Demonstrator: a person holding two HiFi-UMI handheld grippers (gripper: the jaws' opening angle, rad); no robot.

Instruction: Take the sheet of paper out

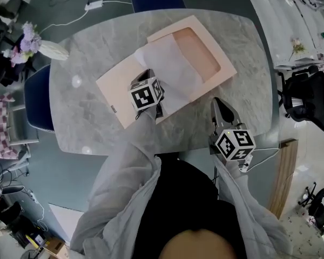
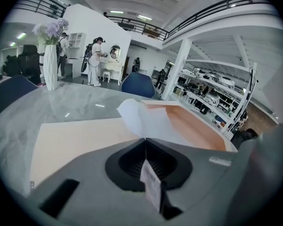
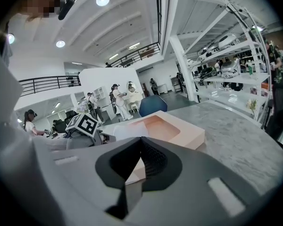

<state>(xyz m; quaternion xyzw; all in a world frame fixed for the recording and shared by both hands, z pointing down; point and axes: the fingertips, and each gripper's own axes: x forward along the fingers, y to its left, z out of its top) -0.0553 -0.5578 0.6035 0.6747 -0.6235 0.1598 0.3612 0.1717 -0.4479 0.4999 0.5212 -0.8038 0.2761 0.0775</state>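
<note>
A shallow pink box lies open on the marble table point(image 1: 86, 128), its tray point(image 1: 192, 21) at the far right and its flat lid point(image 1: 114, 93) at the near left. A white sheet of paper point(image 1: 179, 69) drapes from the tray over the lid. My left gripper point(image 1: 144, 74) is shut on the sheet's near edge; in the left gripper view the paper point(image 2: 146, 119) curls up from the shut tips point(image 2: 145, 139) toward the tray point(image 2: 198, 131). My right gripper point(image 1: 221, 109) hovers shut and empty over the table, to the right of the box point(image 3: 193, 133).
A white vase with lilac flowers point(image 1: 40, 45) stands at the table's far left corner. A blue chair point(image 1: 38, 99) sits against the left edge, another at the far side point(image 2: 139, 84). The table's near edge runs just below both grippers.
</note>
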